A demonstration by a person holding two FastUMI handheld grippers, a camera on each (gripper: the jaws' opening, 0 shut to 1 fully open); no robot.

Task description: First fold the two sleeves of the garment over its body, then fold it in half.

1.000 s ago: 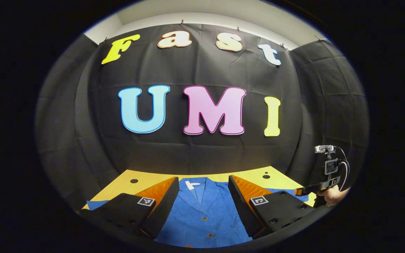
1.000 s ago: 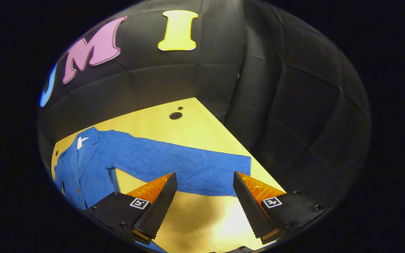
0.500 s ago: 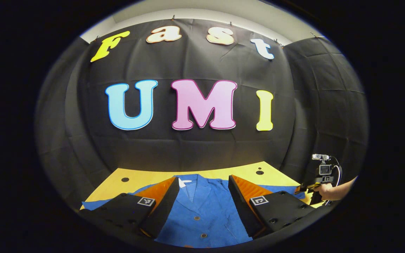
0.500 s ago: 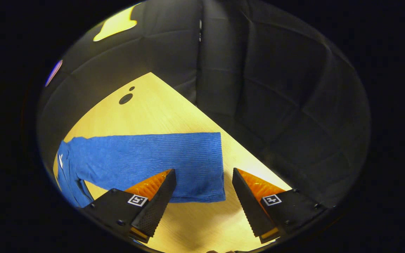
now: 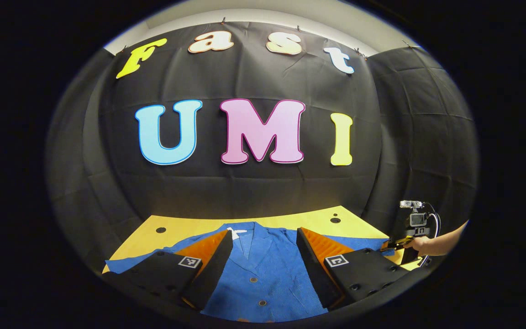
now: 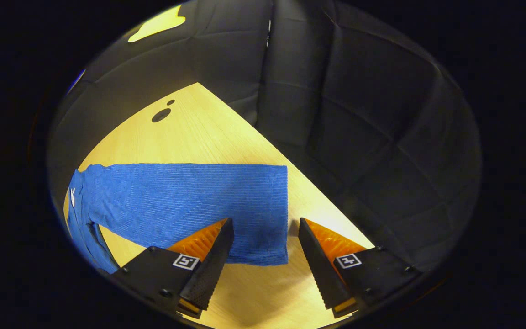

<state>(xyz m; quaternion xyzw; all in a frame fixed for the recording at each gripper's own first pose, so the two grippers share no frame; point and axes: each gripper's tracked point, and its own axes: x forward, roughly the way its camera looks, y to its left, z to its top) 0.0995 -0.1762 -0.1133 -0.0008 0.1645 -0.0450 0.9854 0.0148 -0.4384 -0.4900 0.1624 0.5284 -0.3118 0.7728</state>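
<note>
On the wooden table (image 6: 208,132) — blue garment (image 5: 263,274), sleeves spread flat.

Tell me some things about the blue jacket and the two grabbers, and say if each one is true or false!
1. The blue jacket lies flat on the yellow table. True.
2. The right gripper is squeezing the sleeve shut. False: its fingers stand apart, with the sleeve's cuff end between them, and nothing is pinched yet.
3. The sleeve is already folded over the jacket's body. False: it stretches straight out to the side across the table.
4. The left gripper is open, above the jacket's buttoned front. True.
5. A hand holds the other gripper at the sleeve's far end, seen from the left gripper view. True.
</note>
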